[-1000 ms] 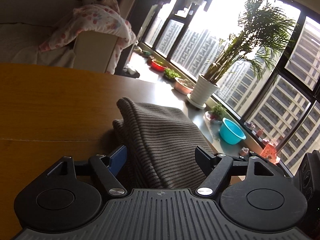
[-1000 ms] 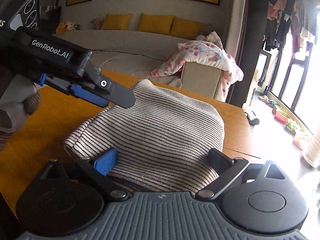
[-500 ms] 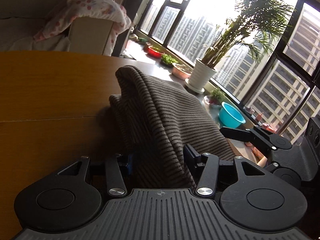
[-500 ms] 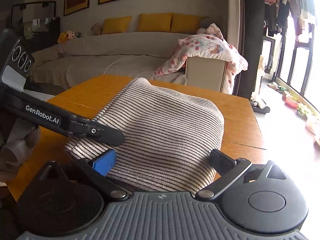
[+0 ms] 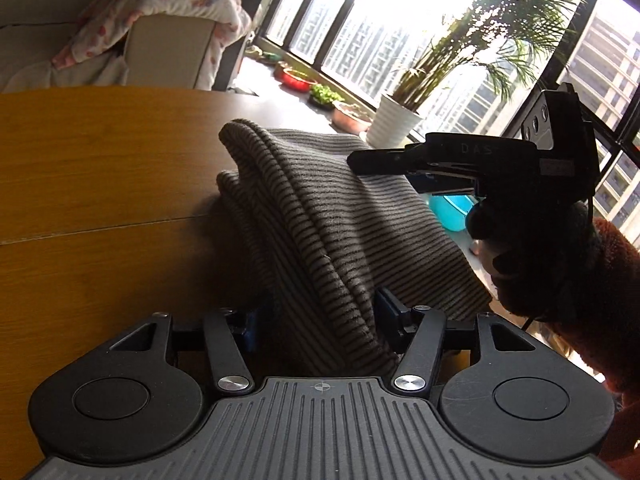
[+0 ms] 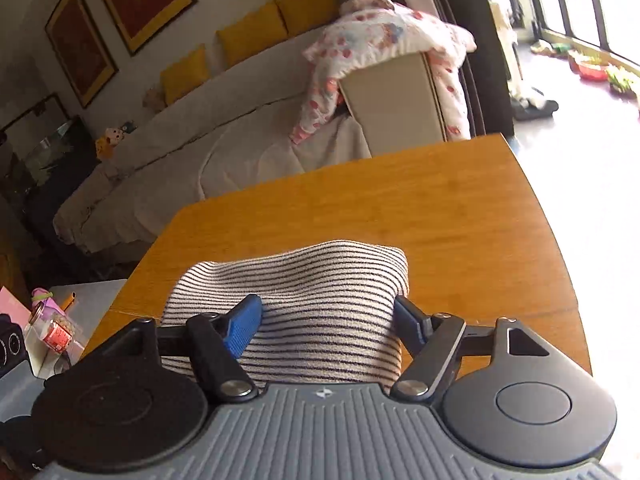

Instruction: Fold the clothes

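A folded striped knit garment [image 5: 320, 216] lies on the wooden table [image 5: 100, 168]. My left gripper [image 5: 316, 320] is closed on the garment's near edge, with thick cloth bunched between its fingers. The right gripper also shows in the left wrist view [image 5: 440, 168], above the garment's right side. In the right wrist view the garment [image 6: 304, 280] lies under my right gripper [image 6: 326, 316], whose jaws stand apart over the cloth. The blue pad [image 6: 242, 326] rests on top of it. I cannot see cloth pinched between them.
A sofa with a floral blanket [image 6: 380, 40] stands beyond the table's far edge. A potted palm [image 5: 396, 124], bowls and a blue basin [image 5: 452, 208] line the window. A jar and small items [image 6: 48, 328] sit on a low surface to the left.
My left gripper has closed on the garment's edge. My right gripper lifted and swung over the garment, and its view now looks down steeply. The garment's near edge has bunched up.
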Demonstrator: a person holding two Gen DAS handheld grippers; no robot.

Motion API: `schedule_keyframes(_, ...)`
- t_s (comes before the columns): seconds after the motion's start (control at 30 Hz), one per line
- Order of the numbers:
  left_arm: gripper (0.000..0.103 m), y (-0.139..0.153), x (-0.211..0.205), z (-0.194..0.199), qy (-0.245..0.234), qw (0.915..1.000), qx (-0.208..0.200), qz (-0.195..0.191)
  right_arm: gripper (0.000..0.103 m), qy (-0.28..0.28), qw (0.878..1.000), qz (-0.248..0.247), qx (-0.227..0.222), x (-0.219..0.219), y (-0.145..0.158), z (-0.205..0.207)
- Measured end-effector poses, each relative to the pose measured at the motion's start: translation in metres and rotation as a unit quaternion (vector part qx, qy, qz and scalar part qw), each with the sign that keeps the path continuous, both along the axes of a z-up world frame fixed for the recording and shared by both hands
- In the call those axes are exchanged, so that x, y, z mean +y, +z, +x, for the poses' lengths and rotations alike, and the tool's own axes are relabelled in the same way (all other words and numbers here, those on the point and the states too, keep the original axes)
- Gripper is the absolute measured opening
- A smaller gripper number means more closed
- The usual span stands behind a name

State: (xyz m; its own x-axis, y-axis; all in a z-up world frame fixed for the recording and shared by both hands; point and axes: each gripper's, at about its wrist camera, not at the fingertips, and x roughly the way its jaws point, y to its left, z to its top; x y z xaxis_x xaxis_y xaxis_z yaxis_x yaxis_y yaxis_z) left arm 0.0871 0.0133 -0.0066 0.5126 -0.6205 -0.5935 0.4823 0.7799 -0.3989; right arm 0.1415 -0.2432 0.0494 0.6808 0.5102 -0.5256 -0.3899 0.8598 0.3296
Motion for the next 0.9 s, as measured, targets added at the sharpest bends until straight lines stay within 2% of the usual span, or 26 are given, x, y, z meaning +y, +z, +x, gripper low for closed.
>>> schedule_keyframes(0.03, 0.066, -0.001, 0.001, 0.000, -0.001, 1.0000, -0.001, 0.005, 0.065, 0.019, 0.999, -0.004, -0.035, 0.007, 0.008, -0.008)
schedule_keyframes(0.1, 0.070, -0.003, 0.004, 0.001, 0.003, 1.0000, 0.001, 0.002, 0.062, 0.031, 0.998, -0.025, -0.054, 0.018, 0.013, -0.012)
schedule_keyframes(0.2, 0.070, -0.001, 0.009, 0.000, 0.013, 0.9999, -0.008, -0.005, 0.055, 0.005, 0.995, -0.098, -0.018, 0.029, -0.010, -0.001)
schedule_keyframes(0.27, 0.067, 0.009, 0.011, -0.003, 0.017, 0.9996, -0.021, 0.001, 0.055, -0.003, 0.994, -0.105, -0.010, 0.028, -0.023, 0.000)
schedule_keyframes(0.33, 0.064, 0.028, 0.016, -0.009, 0.024, 0.9986, -0.047, 0.009, 0.055, -0.008, 0.995, -0.097, -0.010, 0.024, -0.021, -0.003)
schedule_keyframes(0.43, 0.063, 0.063, 0.022, -0.013, 0.033, 0.9948, -0.094, -0.022, 0.055, -0.010, 0.995, -0.101, -0.015, 0.024, -0.022, -0.008)
schedule_keyframes(0.53, 0.064, 0.065, 0.008, 0.005, 0.020, 0.9952, -0.091, -0.031, 0.055, -0.016, 0.995, -0.098, -0.014, 0.025, -0.022, -0.010)
schedule_keyframes(0.63, 0.064, 0.065, -0.008, 0.025, 0.006, 0.9959, -0.083, -0.036, 0.057, -0.013, 0.997, -0.077, -0.003, 0.016, -0.017, -0.018)
schedule_keyframes(0.7, 0.057, 0.045, -0.011, 0.046, 0.024, 0.9985, -0.046, -0.016, 0.066, -0.010, 0.999, -0.046, 0.009, 0.000, -0.015, -0.029)
schedule_keyframes(0.73, 0.053, 0.037, -0.006, 0.051, 0.031, 0.9986, -0.040, -0.018, 0.069, -0.011, 0.999, -0.028, 0.018, -0.008, -0.016, -0.036)
schedule_keyframes(0.8, 0.052, 0.028, 0.005, 0.058, 0.040, 0.9982, -0.032, -0.030, 0.077, -0.011, 0.998, 0.016, 0.057, -0.023, -0.027, -0.045)
schedule_keyframes(0.9, 0.052, 0.025, 0.012, 0.063, 0.041, 0.9978, -0.018, -0.049, 0.078, -0.008, 0.989, 0.081, 0.124, -0.037, -0.046, -0.057)
